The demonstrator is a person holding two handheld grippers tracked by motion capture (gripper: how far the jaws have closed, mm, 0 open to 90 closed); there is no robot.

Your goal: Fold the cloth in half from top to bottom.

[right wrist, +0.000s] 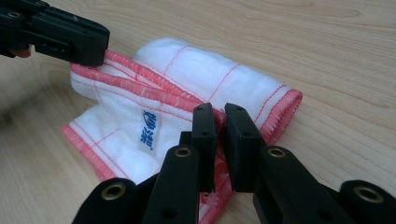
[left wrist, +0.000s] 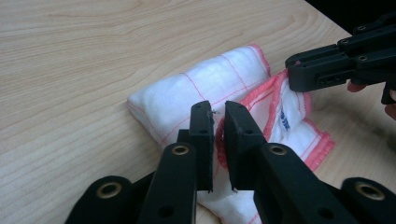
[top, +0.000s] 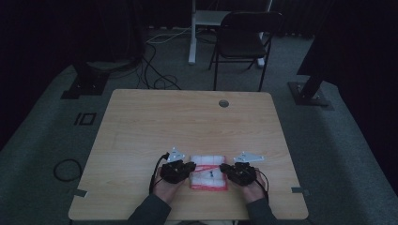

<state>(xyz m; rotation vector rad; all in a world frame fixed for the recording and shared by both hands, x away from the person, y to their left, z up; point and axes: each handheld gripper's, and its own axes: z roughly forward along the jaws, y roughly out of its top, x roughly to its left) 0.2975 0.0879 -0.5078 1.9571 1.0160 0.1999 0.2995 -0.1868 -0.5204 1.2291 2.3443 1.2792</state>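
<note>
The wooden table (top: pixel 141 126) spread wide beneath both grippers. A folded white cloth (top: pixel 209 171) with red-pink edging lay on it between them, near the person's edge. The left gripper (left wrist: pixel 218 122) was clenched on the cloth's red hem, the folded bulk just beyond its jaws. The right gripper (right wrist: pixel 220 122) gripped the cloth's opposite hemmed edge, with a small blue-printed label (right wrist: pixel 148 129) just left of its jaws.

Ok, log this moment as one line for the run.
left claw: shut on cloth edge | right claw: shut on cloth edge | cloth: white, red-trimmed, folded, on table
</note>
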